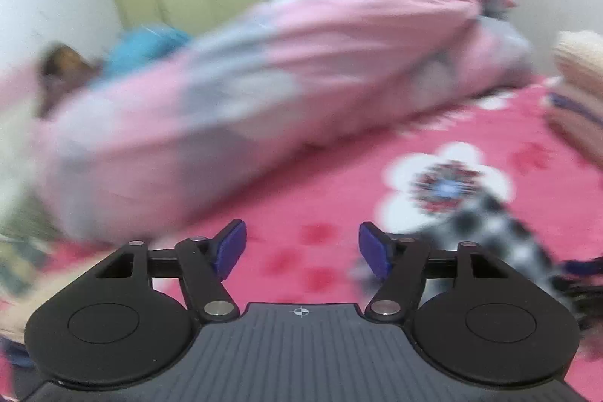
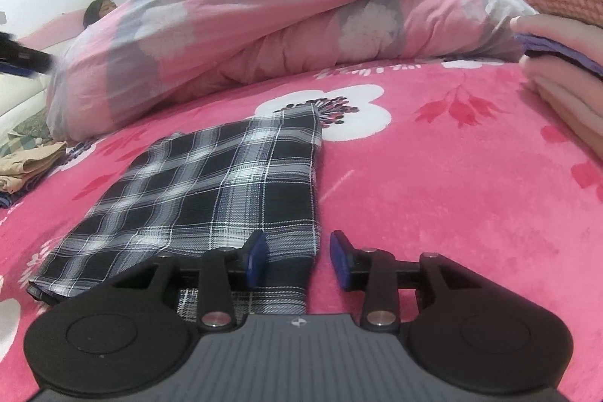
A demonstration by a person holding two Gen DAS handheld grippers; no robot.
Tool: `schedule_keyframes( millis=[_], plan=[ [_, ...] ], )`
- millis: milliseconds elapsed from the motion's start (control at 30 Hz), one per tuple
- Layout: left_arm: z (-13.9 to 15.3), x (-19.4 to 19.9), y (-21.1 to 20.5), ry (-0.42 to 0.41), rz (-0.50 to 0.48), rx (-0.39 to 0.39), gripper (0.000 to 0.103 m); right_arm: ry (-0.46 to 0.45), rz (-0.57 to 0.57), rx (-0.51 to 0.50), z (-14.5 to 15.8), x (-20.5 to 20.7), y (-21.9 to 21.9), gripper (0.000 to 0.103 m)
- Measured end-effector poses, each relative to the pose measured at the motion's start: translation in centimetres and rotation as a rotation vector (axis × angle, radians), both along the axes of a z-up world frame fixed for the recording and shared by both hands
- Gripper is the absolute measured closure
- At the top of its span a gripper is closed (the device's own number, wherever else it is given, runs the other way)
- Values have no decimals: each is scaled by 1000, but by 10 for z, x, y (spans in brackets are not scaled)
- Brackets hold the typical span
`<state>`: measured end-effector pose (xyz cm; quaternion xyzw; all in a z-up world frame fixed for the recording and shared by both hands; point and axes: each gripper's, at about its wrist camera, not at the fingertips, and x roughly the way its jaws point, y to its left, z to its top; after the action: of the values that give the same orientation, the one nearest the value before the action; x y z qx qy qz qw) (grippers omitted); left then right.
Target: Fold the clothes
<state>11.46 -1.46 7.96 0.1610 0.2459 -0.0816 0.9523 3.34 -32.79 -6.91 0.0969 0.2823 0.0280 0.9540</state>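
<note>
- Plaid black-and-white cloth, folded into a flat rectangle [image 2: 211,183], lies on the pink flowered bed cover [image 2: 433,194]; its long axis runs away from us, slanting up and right.
- Our right gripper [image 2: 297,260] is nearer: jaws parted, nothing pinched, near right corner lying between the pads.
- Our left gripper [image 1: 301,251] is released and empty; the cloth shows blurred to its right.

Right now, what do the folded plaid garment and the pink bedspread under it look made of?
Folded black-and-white plaid garment: thin woven cloth, probably cotton, matte; the check is woven in and the edges lie crisp and flat.
Pink flowered bedspread: plush fleece by the look, with a soft nap that shows brush marks.
</note>
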Motion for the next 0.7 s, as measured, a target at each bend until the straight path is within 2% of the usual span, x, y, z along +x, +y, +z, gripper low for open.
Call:
schedule_keyframes(
  millis=[67, 133, 200, 300, 433, 500, 700],
  plan=[
    [9, -6, 18, -42, 73, 51, 24, 1, -2, 0, 0, 0, 0, 62],
    [17, -11, 35, -77, 142, 98, 19, 2, -3, 0, 0, 0, 0, 62],
    [-4, -10, 41, -22, 178, 96, 19, 2, -5, -2, 0, 1, 0, 62],
    [-46, -13, 38, 70, 167, 12, 19, 1, -8, -5, -1, 0, 0, 59],
    [-91, -19, 16, 136, 115, -84, 19, 4, -10, -1, -1, 0, 0, 51],
    [-104, -22, 2, 158, 85, -96, 19, 5, -6, 1, -1, 1, -1, 46],
    [-116, -33, -6, 187, 72, -201, 19, 9, 3, -5, -2, 2, 0, 43]
  ],
)
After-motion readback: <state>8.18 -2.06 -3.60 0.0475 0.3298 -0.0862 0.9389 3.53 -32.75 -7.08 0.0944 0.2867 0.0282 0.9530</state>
